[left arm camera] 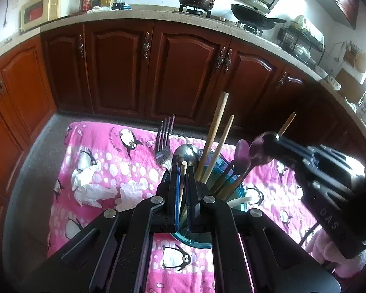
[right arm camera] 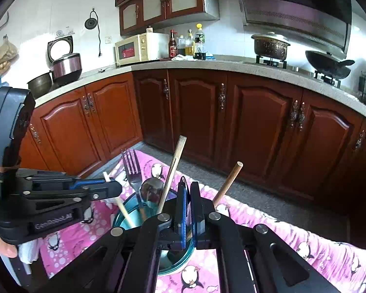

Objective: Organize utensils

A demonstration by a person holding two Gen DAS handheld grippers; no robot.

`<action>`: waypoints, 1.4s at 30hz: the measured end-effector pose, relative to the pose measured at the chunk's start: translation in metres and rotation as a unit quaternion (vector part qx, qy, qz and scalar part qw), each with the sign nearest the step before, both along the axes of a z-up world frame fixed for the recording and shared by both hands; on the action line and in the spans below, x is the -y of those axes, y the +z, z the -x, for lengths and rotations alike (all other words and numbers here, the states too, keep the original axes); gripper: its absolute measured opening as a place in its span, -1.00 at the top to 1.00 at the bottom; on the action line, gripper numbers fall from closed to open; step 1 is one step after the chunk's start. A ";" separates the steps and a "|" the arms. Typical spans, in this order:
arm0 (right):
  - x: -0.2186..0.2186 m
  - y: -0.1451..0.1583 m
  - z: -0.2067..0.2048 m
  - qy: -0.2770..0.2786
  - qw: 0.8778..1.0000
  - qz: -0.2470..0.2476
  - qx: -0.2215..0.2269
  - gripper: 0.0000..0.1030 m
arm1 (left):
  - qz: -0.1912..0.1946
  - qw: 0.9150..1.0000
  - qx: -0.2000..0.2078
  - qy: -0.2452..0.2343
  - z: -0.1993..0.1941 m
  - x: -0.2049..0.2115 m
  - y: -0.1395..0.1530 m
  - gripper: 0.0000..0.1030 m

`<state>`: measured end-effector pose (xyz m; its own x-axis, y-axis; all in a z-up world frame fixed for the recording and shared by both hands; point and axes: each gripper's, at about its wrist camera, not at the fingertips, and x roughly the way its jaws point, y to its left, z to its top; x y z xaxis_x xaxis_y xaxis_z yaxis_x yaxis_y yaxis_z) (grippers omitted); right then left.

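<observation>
The round blue glass holder point(left arm camera: 207, 240) on the pink penguin cloth point(left arm camera: 105, 166) already contains a steel fork point(left arm camera: 164, 144), spoons and wooden sticks. The left gripper point(left arm camera: 182, 171) pinches a pale chopstick point(left arm camera: 183, 185) above it; the right gripper point(right arm camera: 189, 190) grips a thin handle. Both must go in.

Harsh daylight glare from the right, perhaps a window; dim lower cabinets, strongly bowed fisheye edges.

Shiny metal fork point(left arm camera: 164, 144) and spoon point(left arm camera: 186, 155) gleaming beside matt wooden chopsticks point(left arm camera: 213, 136) in glossy blue see-through holder point(right arm camera: 124, 213); soft pink cloth point(left arm camera: 105, 161) lying underneath.
</observation>
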<state>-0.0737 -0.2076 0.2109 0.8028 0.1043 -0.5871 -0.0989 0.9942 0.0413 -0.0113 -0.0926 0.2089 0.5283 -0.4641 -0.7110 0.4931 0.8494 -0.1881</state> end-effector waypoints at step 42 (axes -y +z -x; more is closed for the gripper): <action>0.018 -0.009 0.012 0.020 0.992 -0.109 -0.054 0.28 | 0.034 0.999 -0.010 0.028 0.006 -0.014 0.006 0.16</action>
<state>-0.0858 -0.2259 0.2017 0.7296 0.2690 -0.6288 -0.1222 0.9559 0.2671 -0.0169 -0.0785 0.2153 0.5405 -0.4824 -0.6893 0.4415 0.8600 -0.2558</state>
